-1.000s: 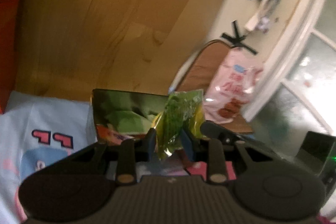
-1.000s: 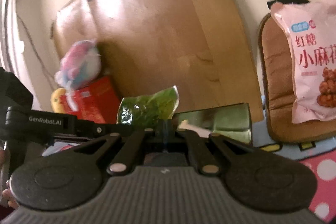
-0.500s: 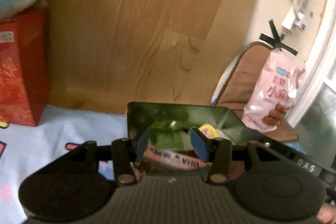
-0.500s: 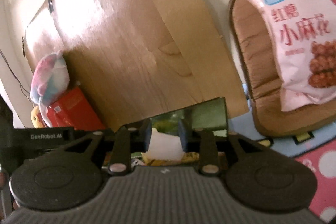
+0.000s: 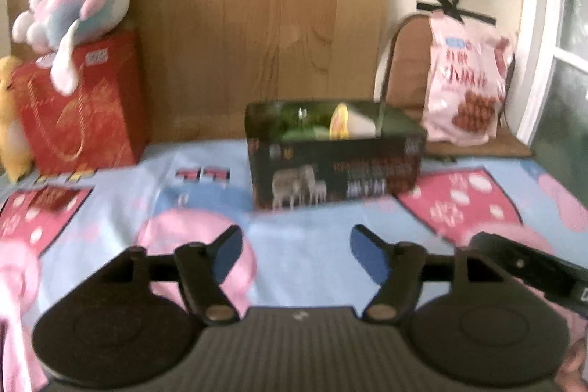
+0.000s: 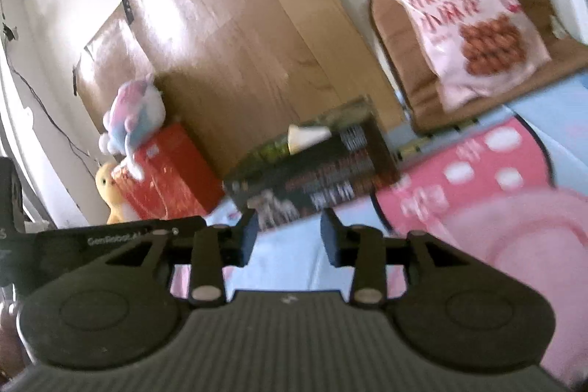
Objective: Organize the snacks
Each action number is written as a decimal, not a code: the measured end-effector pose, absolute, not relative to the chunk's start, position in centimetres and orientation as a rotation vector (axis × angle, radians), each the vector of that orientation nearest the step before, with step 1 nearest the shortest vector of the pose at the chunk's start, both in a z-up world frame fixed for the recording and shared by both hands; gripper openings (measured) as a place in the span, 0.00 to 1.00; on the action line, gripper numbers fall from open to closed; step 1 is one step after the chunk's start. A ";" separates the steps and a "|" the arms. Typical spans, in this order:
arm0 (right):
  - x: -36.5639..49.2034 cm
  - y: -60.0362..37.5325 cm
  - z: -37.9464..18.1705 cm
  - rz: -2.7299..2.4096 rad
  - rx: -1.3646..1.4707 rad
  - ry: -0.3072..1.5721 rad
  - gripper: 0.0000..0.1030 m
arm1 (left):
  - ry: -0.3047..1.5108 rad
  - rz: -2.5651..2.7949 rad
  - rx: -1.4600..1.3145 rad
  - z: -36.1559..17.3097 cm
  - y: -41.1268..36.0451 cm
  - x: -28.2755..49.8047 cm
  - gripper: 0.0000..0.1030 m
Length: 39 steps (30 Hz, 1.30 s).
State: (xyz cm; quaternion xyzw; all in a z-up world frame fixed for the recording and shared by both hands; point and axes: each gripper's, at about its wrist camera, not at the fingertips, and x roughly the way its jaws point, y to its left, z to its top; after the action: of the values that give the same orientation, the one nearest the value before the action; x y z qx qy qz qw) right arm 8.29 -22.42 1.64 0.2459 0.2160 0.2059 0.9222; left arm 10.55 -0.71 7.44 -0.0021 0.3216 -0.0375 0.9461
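Opening, both empty: left gripper [image 5: 297,247], right gripper [image 6: 287,237]. Dark snack box [image 5: 335,159] loaded; pink bag [image 5: 463,84] next, best pinched by one corner.

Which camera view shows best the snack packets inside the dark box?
The left wrist view. The dark box stands level there and its open top faces the camera, with green and yellow packets visible inside. In the right wrist view the box is tilted and blurred; mainly one pale packet sticks out.
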 end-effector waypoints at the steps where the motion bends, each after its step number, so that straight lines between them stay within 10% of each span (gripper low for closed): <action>1: 7.4 -22.5 1.4 0.414 0.511 0.452 0.41 | 0.655 -0.074 0.001 7.2 -0.9 9.6 0.77; 13: 1.4 -22.0 -0.3 0.389 0.534 0.542 0.52 | 0.644 -0.054 0.028 6.6 -2.3 2.0 1.00; 24: -1.5 -21.2 0.7 0.373 0.479 0.523 0.94 | 0.650 0.015 0.025 6.3 -2.0 -1.2 1.00; 39: -3.3 -21.8 1.3 0.341 0.494 0.467 0.97 | 0.573 0.067 0.084 7.2 -2.5 -3.1 1.00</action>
State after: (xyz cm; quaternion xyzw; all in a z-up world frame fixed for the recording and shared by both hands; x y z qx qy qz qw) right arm -3.27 -21.79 1.35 0.2413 0.2278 0.1665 0.9285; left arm -3.12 -2.49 7.24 0.0415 0.2825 0.0328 0.9578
